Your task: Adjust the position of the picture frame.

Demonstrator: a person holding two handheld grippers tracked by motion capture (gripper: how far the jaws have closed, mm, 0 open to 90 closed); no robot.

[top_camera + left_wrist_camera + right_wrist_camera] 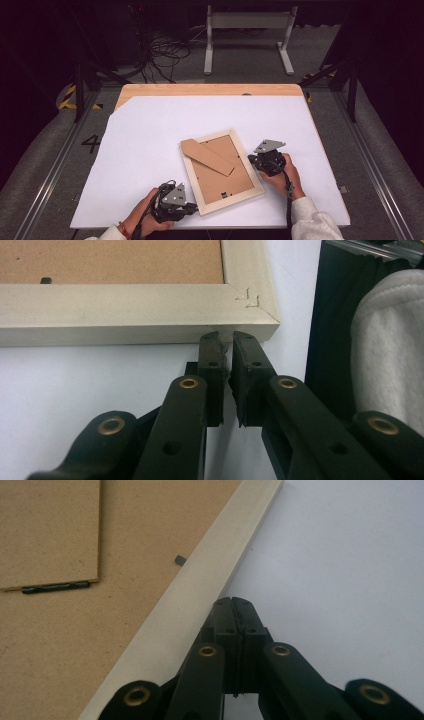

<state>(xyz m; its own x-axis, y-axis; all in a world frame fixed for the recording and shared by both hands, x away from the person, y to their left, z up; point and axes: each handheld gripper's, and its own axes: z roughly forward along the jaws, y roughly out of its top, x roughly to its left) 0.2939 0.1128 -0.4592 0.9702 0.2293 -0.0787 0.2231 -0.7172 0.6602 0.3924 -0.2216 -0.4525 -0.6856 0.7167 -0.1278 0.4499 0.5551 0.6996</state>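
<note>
Two forearms in pale grey sleeves reach in from the near edge, each hand holding a black two-jaw gripper. Between them lies a pale wooden picture frame (222, 172), face down and turned at an angle, on a white sheet (150, 150) that covers most of the light wooden tabletop (210, 89). Its brown fibreboard backing (222, 175) faces up, and a brown fibreboard stand flap (206, 156) lies flat across the upper left of that backing.

At the frame's near corner, the left gripper (227, 347) sits with its tips touching or just short of the frame's outer edge. Its jaws are clenched almost together, with only a thin slit between them and nothing held. In the left gripper view a small chipped mark shows on the corner joint of the frame.

On the frame's right side, the right gripper (235, 602) rests with its tips at the long outer edge, partly over the white sheet. Its jaws are pressed fully together, grasping nothing. In the right gripper view a small dark retaining tab (180, 559) sits on the backing against the frame's inner edge, and a dark hinge strip (55, 587) runs along the end of the stand flap.

Beyond the tabletop, a grey floor carries tangled black cables (162, 55) and a white metal stand (248, 37).
</note>
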